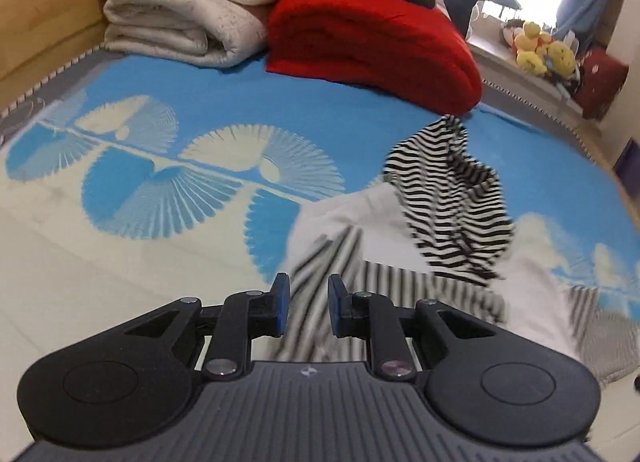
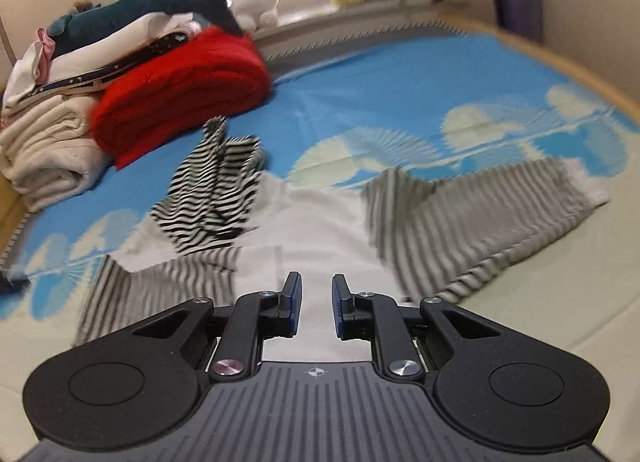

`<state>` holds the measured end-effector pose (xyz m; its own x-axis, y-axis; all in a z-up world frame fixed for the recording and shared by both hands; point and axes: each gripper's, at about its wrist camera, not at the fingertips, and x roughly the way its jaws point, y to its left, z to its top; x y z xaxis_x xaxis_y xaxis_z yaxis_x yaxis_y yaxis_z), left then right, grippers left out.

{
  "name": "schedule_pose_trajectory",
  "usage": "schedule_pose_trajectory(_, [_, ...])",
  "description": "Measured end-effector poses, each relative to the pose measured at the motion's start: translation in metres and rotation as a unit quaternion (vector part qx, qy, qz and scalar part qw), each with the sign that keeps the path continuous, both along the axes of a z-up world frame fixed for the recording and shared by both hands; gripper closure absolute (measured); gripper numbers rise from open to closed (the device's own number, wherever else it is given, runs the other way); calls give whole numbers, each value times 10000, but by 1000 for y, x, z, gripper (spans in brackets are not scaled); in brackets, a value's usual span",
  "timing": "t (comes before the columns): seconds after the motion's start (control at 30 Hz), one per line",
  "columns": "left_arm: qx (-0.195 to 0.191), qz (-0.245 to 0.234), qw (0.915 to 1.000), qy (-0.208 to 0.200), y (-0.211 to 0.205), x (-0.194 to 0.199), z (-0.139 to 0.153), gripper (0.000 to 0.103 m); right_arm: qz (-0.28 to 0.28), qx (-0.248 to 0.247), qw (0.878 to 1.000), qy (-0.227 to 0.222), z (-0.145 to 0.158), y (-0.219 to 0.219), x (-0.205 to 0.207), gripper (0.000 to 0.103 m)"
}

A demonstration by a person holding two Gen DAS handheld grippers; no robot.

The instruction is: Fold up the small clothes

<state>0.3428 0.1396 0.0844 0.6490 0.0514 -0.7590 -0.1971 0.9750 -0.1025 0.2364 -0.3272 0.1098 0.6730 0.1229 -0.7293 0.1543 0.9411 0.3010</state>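
Lying just beyond the left gripper (image 1: 308,304), whose narrowly parted jaws hold nothing, a grey-striped white garment (image 1: 360,238) is spread on the blue bedspread (image 1: 200,102). The right gripper (image 2: 316,304), likewise narrowly parted and empty, is positioned over its white panel. Farther off, a crumpled black-and-white striped garment (image 1: 448,198) is seen.

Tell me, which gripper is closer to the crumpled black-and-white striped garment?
Hard to say. From the left gripper the striped garment lies ahead-right; from the right gripper, ahead-left. Neither touches it.
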Motion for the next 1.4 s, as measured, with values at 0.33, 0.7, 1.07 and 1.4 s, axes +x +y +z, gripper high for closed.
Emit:
schedule_pose_trajectory(0.33, [95, -122, 9991, 387, 25, 6, -24, 82, 99, 741, 9914, 1074, -91, 36, 77, 63])
schedule_pose_trajectory(0.7, [155, -223, 9986, 457, 29, 11, -26, 82, -496, 1103, 9834, 1354, -153, 45, 121, 67])
schedule_pose_trajectory(1.07, [190, -319, 9977, 567, 23, 14, -32, 82, -562, 561, 9952, -580, -45, 35, 88, 103])
schedule_pose_trajectory(1.4, [-16, -651, 9934, 944, -2, 15, -59, 82, -1525, -182, 9852, 766, -84, -12, 77, 98])
